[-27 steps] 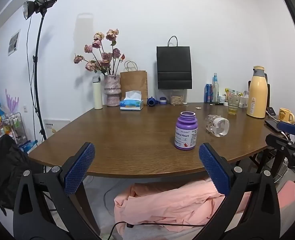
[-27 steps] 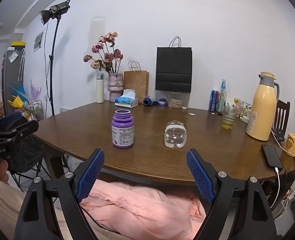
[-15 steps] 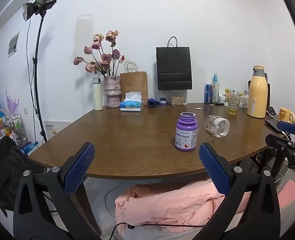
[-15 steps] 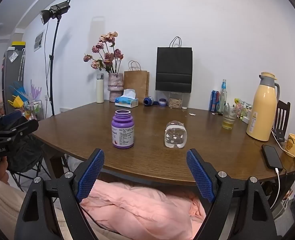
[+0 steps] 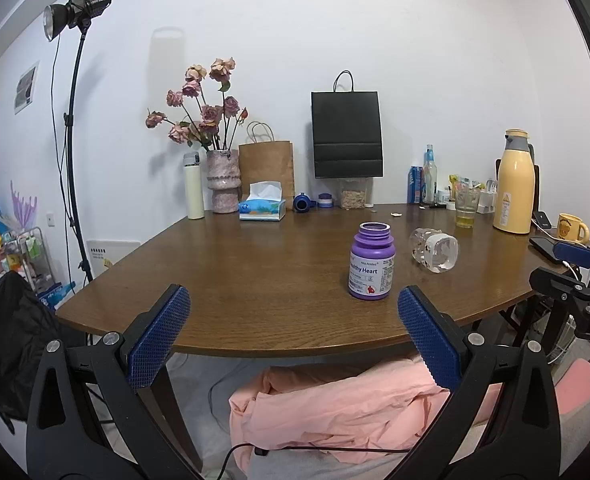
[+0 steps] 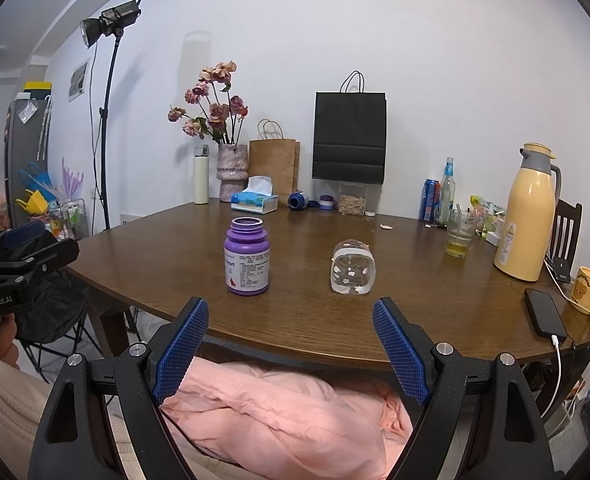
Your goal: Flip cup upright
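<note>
A clear glass cup [image 6: 353, 267] with a white band lies on its side on the brown table [image 6: 303, 320], its open end toward me in the right wrist view. It also shows in the left wrist view [image 5: 435, 249], to the right of the purple bottle. My right gripper [image 6: 291, 312] is open and empty, short of the table's front edge, well before the cup. My left gripper [image 5: 293, 300] is open and empty, also at the front edge, left of the cup.
A purple open bottle [image 6: 247, 257] stands upright left of the cup. A yellow thermos [image 6: 529, 216], a glass with yellow drink [image 6: 459, 236], a phone [image 6: 543, 314] and a yellow mug [image 6: 589, 291] are at the right. Vase, bags and tissue box line the back.
</note>
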The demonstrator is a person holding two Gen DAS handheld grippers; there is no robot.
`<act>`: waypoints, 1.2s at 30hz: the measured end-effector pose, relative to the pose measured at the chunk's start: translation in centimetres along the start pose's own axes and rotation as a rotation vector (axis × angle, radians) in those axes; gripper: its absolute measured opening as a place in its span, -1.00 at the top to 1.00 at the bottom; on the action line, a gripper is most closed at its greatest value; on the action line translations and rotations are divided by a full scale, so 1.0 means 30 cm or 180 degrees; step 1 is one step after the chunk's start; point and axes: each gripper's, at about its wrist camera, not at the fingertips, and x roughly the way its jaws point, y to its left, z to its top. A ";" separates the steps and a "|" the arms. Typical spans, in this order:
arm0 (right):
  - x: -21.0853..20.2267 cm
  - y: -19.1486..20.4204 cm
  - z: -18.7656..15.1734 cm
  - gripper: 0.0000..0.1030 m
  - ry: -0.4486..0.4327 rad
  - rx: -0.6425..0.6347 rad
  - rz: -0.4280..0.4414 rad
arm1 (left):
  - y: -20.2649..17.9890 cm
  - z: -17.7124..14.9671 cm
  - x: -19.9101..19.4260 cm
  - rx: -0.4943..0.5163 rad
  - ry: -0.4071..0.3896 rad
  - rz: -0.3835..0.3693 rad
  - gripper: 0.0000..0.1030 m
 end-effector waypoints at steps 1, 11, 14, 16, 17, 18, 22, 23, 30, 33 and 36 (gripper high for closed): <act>0.003 -0.001 -0.002 -0.72 0.0005 0.0002 0.0000 | 0.000 0.001 0.002 0.0002 0.0000 -0.0003 -1.00; 0.004 0.000 -0.006 -0.72 0.0009 0.0001 0.0005 | -0.001 0.002 0.003 0.0001 0.0002 0.0001 -1.00; 0.004 0.001 -0.006 -0.72 0.0009 0.0000 0.0004 | -0.001 0.003 0.003 0.0002 0.0004 -0.0001 -1.00; 0.005 0.001 -0.007 -0.72 0.0009 0.0000 0.0004 | -0.001 0.004 0.003 0.0001 0.0005 -0.0001 -1.00; 0.004 0.001 -0.006 -0.72 0.0009 0.0001 0.0003 | -0.001 0.003 0.003 0.0003 0.0005 0.0001 -1.00; 0.004 0.002 -0.007 -0.72 0.0009 0.0001 0.0004 | 0.000 0.002 0.002 0.0003 0.0005 0.0000 -1.00; 0.005 0.001 -0.007 -0.72 0.0010 0.0001 0.0003 | 0.000 0.003 0.002 0.0001 0.0007 -0.0001 -1.00; 0.005 0.001 -0.007 -0.72 0.0009 0.0000 0.0004 | -0.002 0.003 0.003 0.0001 0.0005 0.0002 -1.00; 0.006 0.004 -0.004 -0.72 0.0010 0.0001 0.0005 | -0.003 0.001 0.004 0.0004 0.0008 -0.0003 -1.00; 0.006 0.006 -0.004 -0.72 0.0012 -0.0002 0.0006 | -0.003 0.001 0.004 0.0003 0.0008 -0.0001 -1.00; 0.006 0.003 -0.004 -0.72 0.0010 -0.0002 0.0007 | -0.003 0.000 0.003 0.0003 0.0009 -0.0002 -1.00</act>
